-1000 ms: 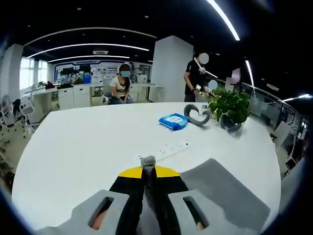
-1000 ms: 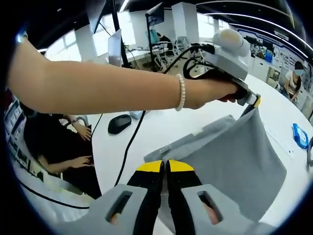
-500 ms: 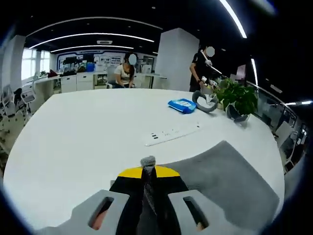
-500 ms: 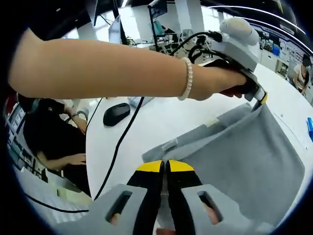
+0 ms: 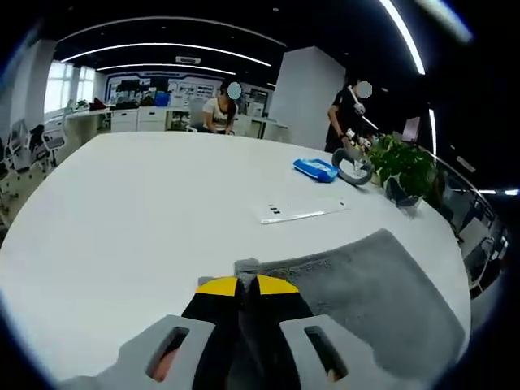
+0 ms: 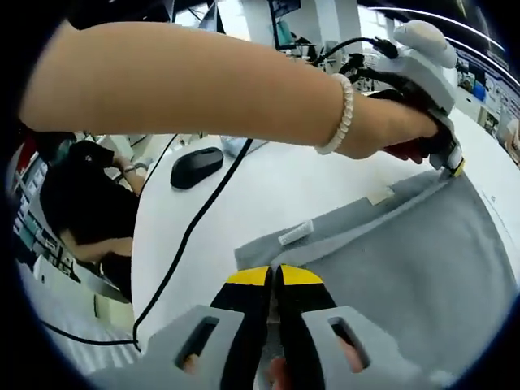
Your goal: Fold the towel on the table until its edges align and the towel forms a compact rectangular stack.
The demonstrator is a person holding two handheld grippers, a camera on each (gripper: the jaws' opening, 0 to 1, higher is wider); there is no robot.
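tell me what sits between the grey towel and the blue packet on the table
In the left gripper view, a flat white power strip lies on the white table between the grey towel and the blue packet; the rest is bare tabletop.

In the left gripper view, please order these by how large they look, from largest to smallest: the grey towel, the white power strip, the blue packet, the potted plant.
1. grey towel, by far the largest, though it is also nearest the camera.
2. potted plant.
3. white power strip: long but thin, so close to the plant; unsure.
4. blue packet, smallest and farther away.

towel (image 6: 406, 260) cut off at rt edge
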